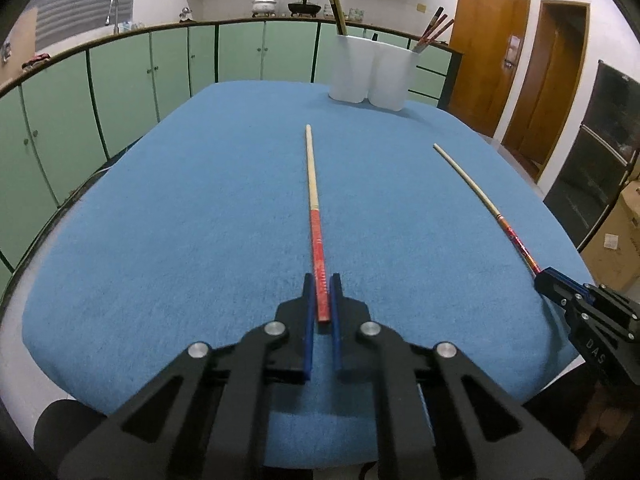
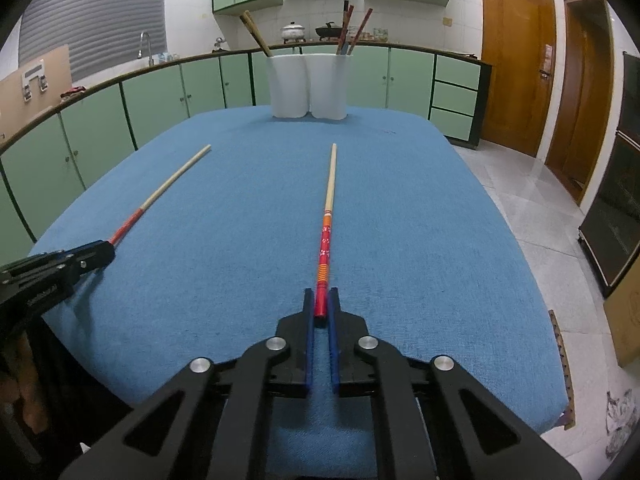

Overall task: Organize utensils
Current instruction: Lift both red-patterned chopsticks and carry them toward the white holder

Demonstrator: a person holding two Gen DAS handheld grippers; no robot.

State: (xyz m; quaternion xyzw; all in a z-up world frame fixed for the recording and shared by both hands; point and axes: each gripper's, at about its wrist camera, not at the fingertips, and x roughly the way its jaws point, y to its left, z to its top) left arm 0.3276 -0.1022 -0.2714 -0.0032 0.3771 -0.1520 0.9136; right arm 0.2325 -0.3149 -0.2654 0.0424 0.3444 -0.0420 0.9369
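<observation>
My left gripper (image 1: 321, 280) is shut on the red end of a plain red-handled chopstick (image 1: 314, 208) that points away over the blue cloth. My right gripper (image 2: 321, 294) is shut on the red end of a patterned red-and-orange chopstick (image 2: 326, 236). Each gripper shows in the other's view: the right one (image 1: 546, 276) at the right edge, the left one (image 2: 102, 250) at the left edge. Two white cups stand at the far table end: the left cup (image 2: 289, 86) holds brown chopsticks, the right cup (image 2: 329, 86) holds red ones.
The blue cloth (image 1: 200, 220) covers the table. Green cabinets (image 1: 120, 80) line the far counter with a sink tap and pots. Wooden doors (image 2: 516, 60) and a black oven (image 2: 616, 208) are to the right. Cardboard boxes (image 1: 616, 240) sit on the floor.
</observation>
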